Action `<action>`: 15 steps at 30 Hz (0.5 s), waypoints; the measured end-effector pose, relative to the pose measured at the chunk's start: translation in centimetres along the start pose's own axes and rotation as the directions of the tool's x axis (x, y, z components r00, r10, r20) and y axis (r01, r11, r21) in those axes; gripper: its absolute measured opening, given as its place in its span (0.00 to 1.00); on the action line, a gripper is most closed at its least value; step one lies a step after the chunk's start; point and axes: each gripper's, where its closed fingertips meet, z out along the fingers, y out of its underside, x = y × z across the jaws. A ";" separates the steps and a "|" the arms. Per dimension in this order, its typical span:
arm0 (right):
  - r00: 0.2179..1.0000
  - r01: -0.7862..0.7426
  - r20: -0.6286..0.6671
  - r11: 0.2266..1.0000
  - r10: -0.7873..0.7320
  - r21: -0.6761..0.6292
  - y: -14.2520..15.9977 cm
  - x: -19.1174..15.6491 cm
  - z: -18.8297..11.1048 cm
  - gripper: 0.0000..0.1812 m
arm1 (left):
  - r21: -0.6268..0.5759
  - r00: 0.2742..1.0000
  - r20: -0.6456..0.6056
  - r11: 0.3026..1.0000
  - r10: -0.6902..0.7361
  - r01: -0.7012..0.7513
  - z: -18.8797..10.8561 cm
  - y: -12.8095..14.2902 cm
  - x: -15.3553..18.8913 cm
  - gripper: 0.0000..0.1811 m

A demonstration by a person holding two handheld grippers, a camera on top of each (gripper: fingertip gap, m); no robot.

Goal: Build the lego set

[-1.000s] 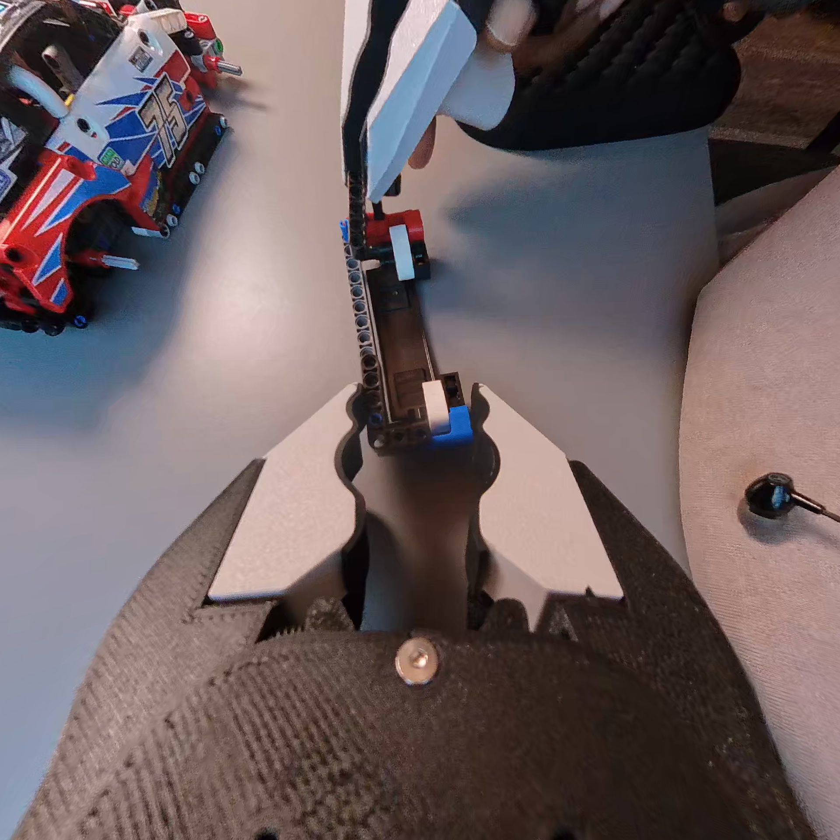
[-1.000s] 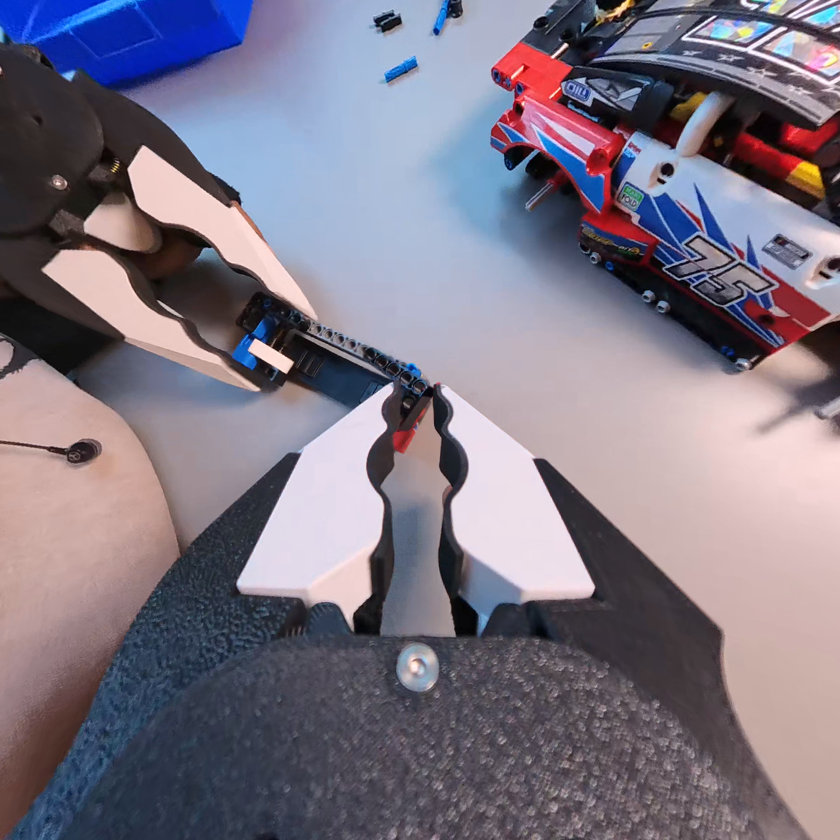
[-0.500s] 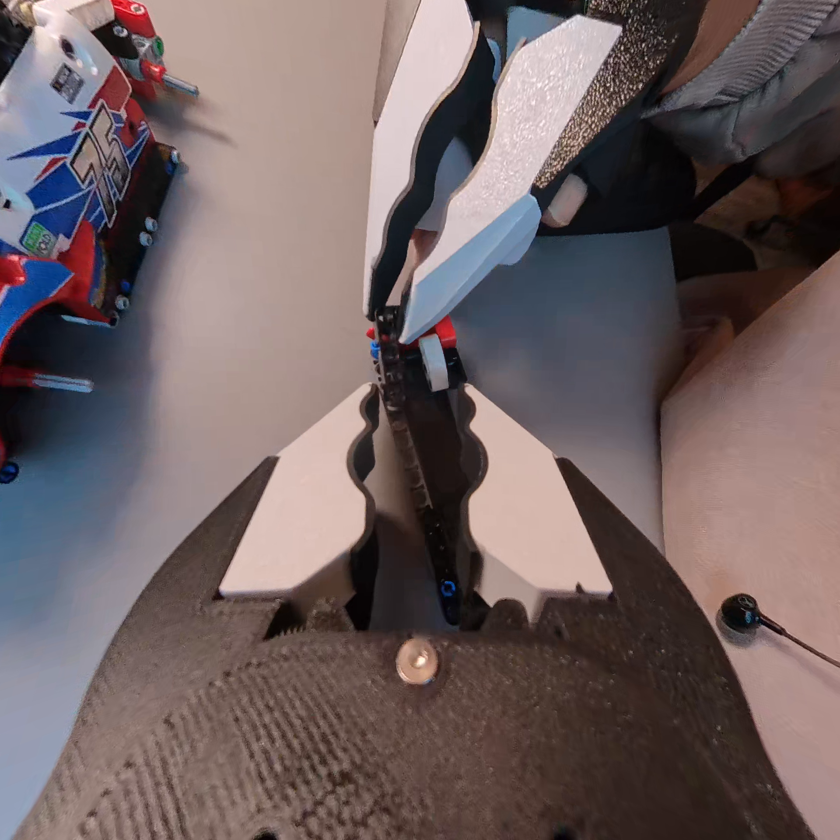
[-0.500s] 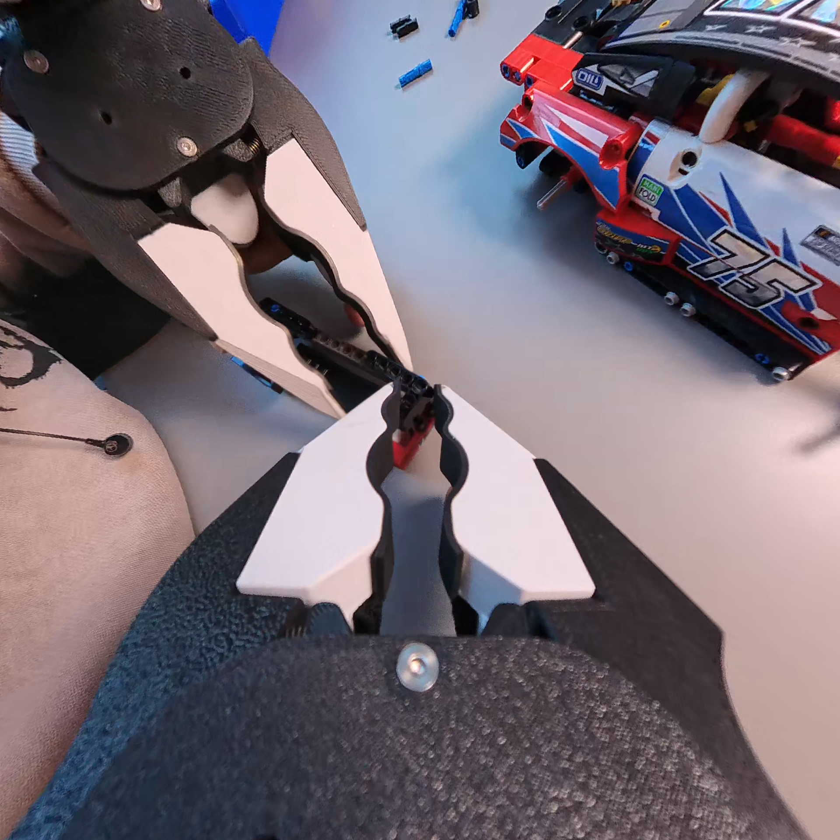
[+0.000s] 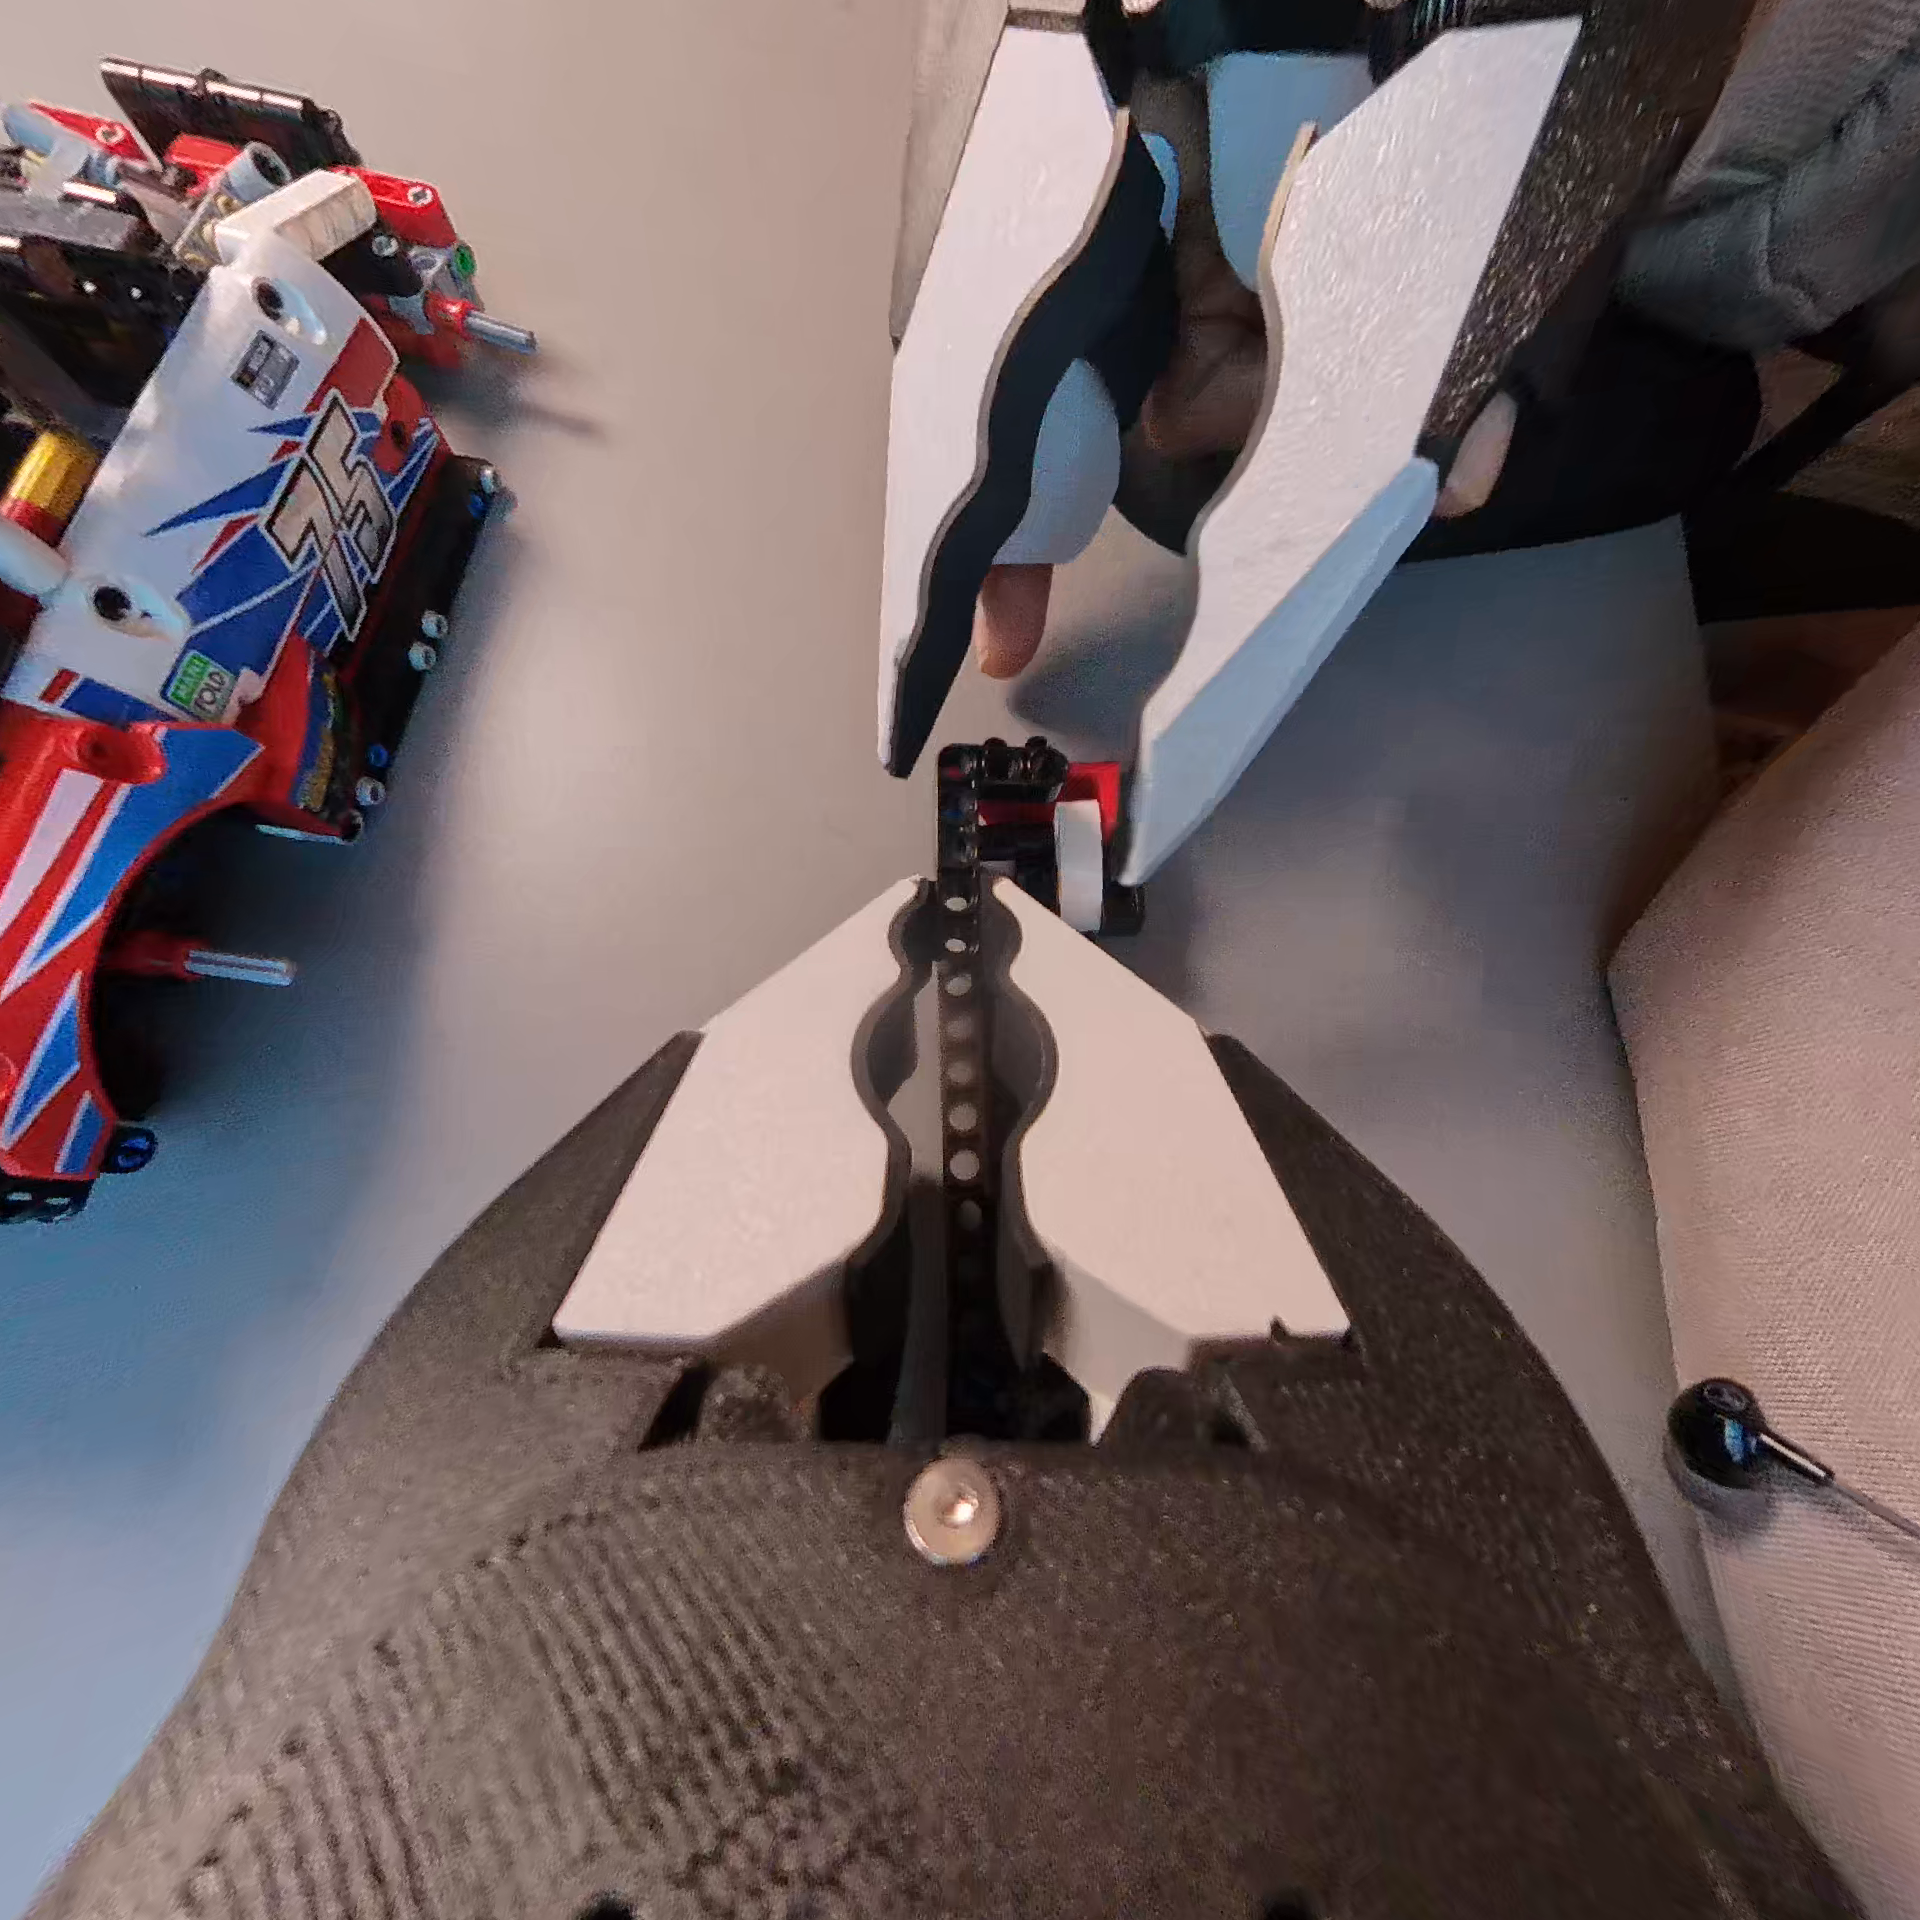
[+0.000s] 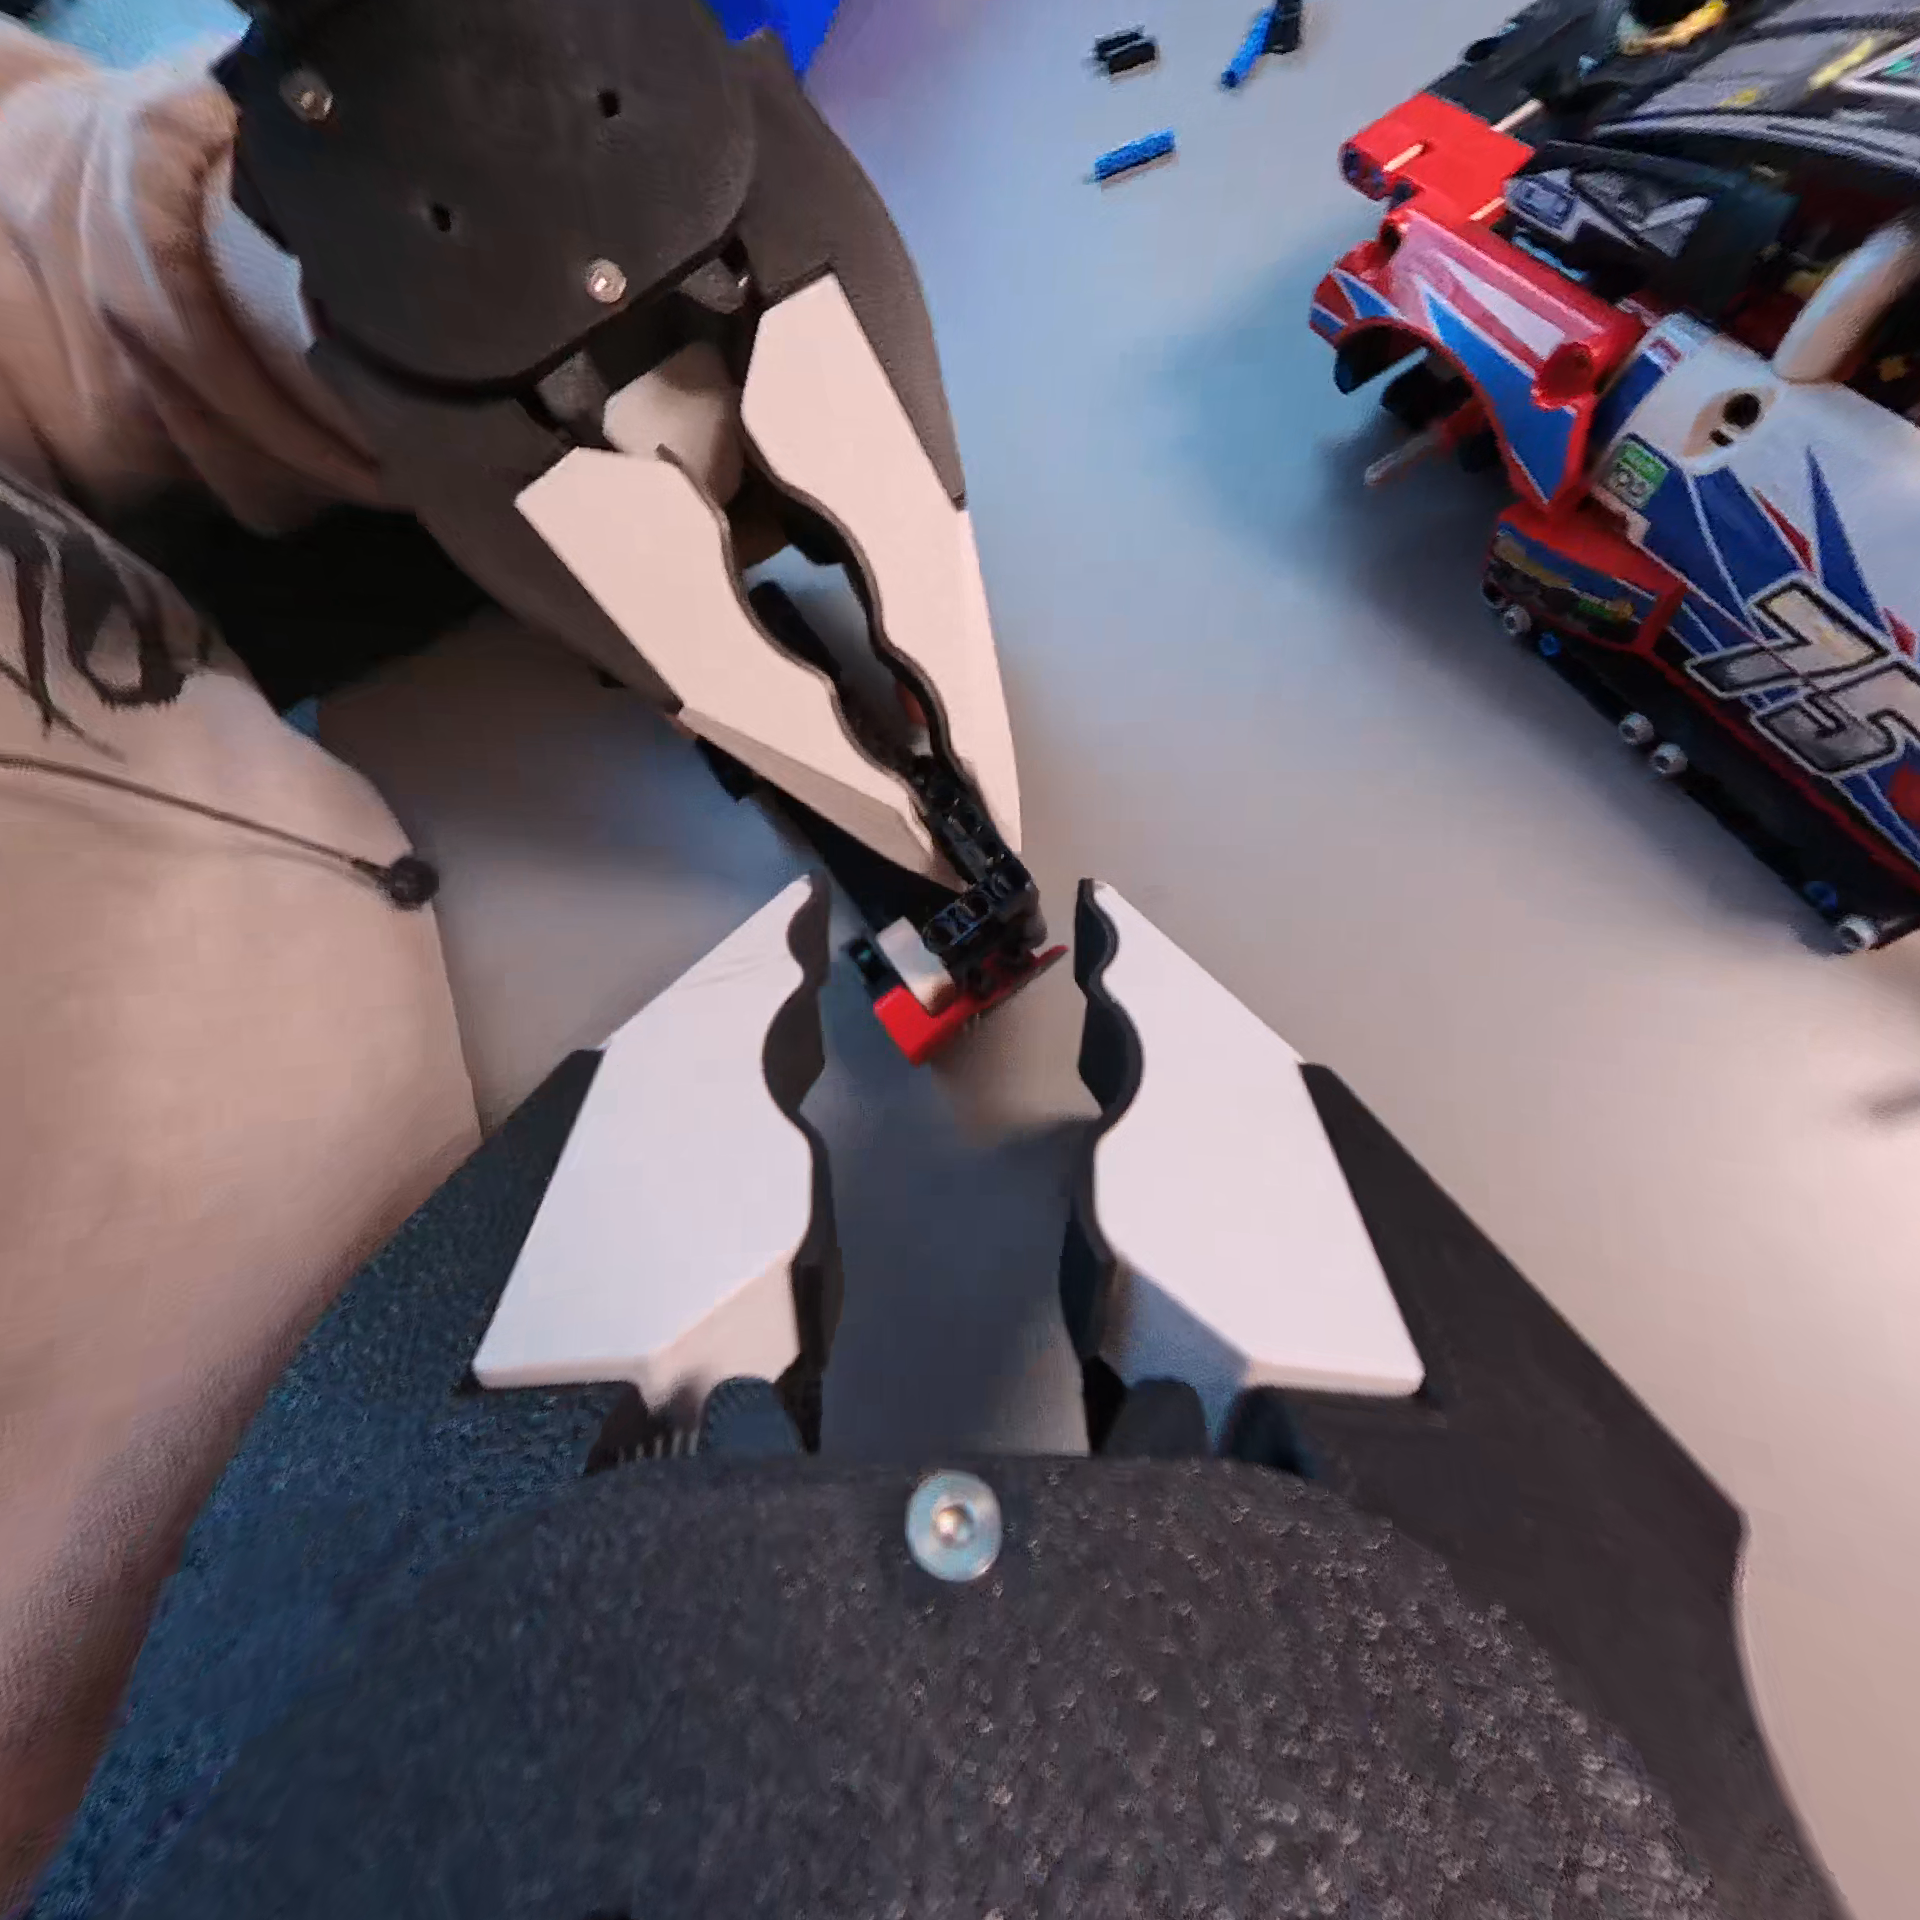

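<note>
The left gripper is closed on the black perforated beam of a small lego sub-assembly; in the left wrist view the beam runs lengthwise down the channel between the two white fingers, and its far end projects past the fingertips. That far end carries a short black cross-piece, a red block and a white element. The right gripper stands wide open, holding nothing, with its tips on either side of this far end and not touching it. The sub-assembly sits low over the grey table, near the person's edge; contact with the table cannot be determined. The partly built race car lies well apart at the far left in the left wrist view, and loose blue pins lie beyond it in the right wrist view. Handling assessment: the sub-assembly is judged light and rigid, with hard, smooth plastic that may slip or pivot under a narrow pinch. The beam is thin, so a grip across its flat sides along the length resists rotation best. The clipped-on red and white parts are judged the weak points; a squeeze or lever load there may unseat them. Take hold on the black cross-piece or the beam, not on the attachments.
</note>
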 end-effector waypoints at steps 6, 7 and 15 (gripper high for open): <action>0.919 0.393 0.079 0.900 -0.385 -0.188 3.2 0.0 -0.8 0.30 | -0.006 0.993 -0.083 0.997 0.082 -0.083 -0.5 0.5 1.1 0.03; 0.903 0.430 0.100 0.878 -0.419 -0.209 3.4 -0.2 -0.5 0.28 | -0.007 0.991 -0.113 0.997 0.075 -0.076 -0.6 0.5 1.4 0.03; 0.839 0.541 0.151 0.830 -0.523 -0.133 2.5 -1.5 1.0 0.11 | -0.048 0.985 -0.173 0.999 0.004 -0.012 -1.4 1.2 1.7 0.03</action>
